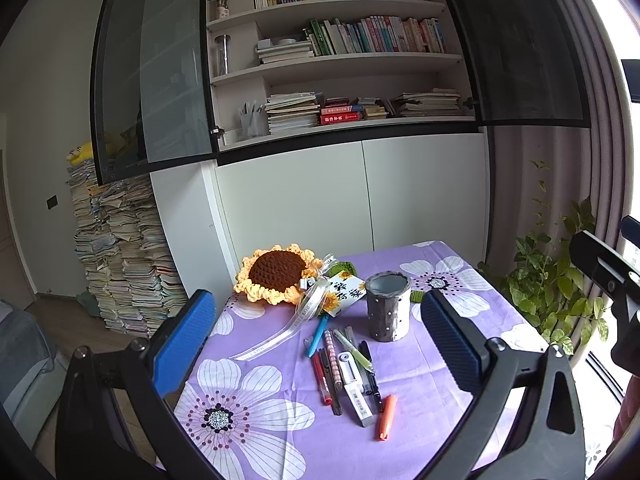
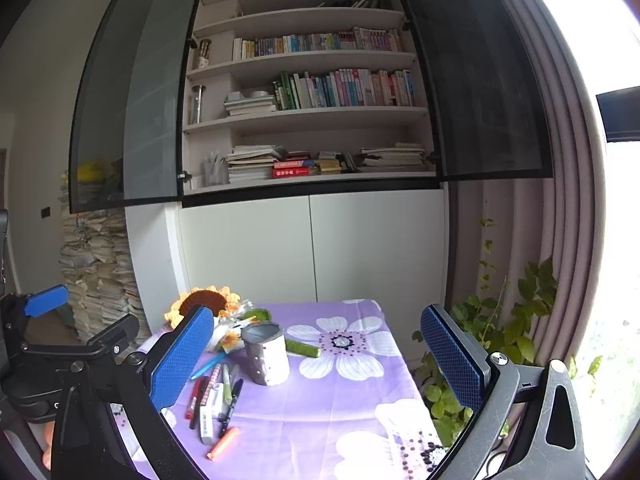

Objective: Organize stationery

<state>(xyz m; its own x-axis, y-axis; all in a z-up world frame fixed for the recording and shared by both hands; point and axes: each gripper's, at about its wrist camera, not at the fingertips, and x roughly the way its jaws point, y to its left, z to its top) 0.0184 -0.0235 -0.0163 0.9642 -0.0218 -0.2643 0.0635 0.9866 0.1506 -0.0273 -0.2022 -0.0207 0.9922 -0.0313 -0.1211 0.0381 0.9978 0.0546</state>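
Pens (image 1: 344,364) lay in a loose pile on the bench (image 1: 420,392), just in front of the empty cup (image 1: 387,306); orange marker (image 1: 387,416) lay nearest, a little apart. Both grippers, left (image 1: 320,348) and right (image 2: 316,360), hovered above with jaws wide open, holding nothing. Best to take the orange one first (clear of neighbours), pinch mid-barrel, then drop it upright into the cup.

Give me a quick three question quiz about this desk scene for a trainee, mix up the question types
1. True or false: the grey dotted cylindrical pen holder stands upright.
2. Which lies nearest the camera in the left wrist view? A) orange highlighter B) crocheted sunflower C) blue pen
3. Fill in: both the left gripper and right gripper are ____.

Key: 1 true; 2 A; 3 open.
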